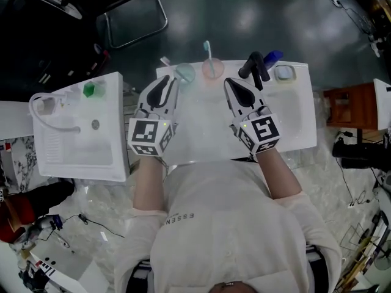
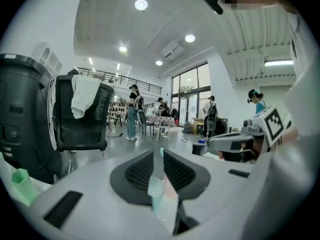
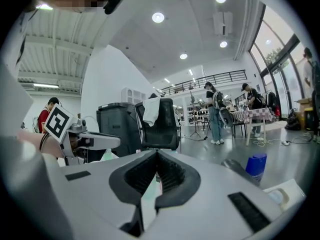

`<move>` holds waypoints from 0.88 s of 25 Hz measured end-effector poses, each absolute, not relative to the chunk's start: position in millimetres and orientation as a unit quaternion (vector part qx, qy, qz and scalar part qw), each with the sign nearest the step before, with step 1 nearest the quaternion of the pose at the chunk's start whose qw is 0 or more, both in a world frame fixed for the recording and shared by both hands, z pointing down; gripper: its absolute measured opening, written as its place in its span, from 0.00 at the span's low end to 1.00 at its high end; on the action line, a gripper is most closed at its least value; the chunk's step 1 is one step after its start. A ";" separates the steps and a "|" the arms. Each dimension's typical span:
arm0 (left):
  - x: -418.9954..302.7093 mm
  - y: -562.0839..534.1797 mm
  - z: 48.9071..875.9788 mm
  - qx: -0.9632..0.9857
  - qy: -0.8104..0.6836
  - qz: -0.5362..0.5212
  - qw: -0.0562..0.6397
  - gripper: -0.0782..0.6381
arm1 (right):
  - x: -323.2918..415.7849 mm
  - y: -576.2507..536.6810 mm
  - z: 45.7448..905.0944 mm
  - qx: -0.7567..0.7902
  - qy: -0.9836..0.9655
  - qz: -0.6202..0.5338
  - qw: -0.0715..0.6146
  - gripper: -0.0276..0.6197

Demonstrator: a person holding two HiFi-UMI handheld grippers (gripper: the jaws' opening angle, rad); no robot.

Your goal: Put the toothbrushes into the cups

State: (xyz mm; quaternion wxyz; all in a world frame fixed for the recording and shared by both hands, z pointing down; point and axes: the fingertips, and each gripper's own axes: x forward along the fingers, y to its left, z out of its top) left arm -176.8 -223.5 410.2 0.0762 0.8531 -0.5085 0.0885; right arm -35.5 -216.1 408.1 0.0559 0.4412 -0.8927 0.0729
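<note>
Surroundings: white basin (image 1: 293,133) at frame centre. A black faucet (image 1: 253,66), a blue bottle (image 1: 272,57) and a soap dish (image 1: 284,73) sit on its upper-right rim. A second white basin (image 1: 79,154) is at left, with a small green item (image 1: 90,90) on its top edge. Black chair (image 1: 134,17) at upper left, brown stool (image 1: 348,105) at right edge. Nothing sits between the grippers and the cups.

Task items, on the basin's top rim, centre:
- Pink cup (image 1: 212,72), with a teal toothbrush (image 1: 208,52) standing upright in it.
- Translucent teal cup (image 1: 185,73) touching it on the left.
- Pale handle (image 1: 165,61) pokes out at the teal cup's upper left. Looks like a second brush; can't tell how deep it sits.

Left gripper (image 1: 165,84): jaws a narrow slit apart, gripping nothing, just below the teal cup.
Right gripper (image 1: 232,85): jaws pressed together, empty, below the pink cup and left of the faucet.

Text: "ESSEN" on the person's shirt (image 1: 180,217), rest unreadable.
</note>
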 end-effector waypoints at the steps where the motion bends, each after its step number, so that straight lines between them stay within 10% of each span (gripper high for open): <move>1: -173.9 -219.9 404.3 0.853 -0.510 0.089 0.070 0.19 | -34.9 -215.6 404.2 0.439 -0.894 0.071 0.053 0.07; 22: -139.5 -188.2 337.6 0.852 -0.518 0.076 0.013 0.11 | -25.3 -198.7 349.2 0.378 -0.925 0.007 0.028 0.07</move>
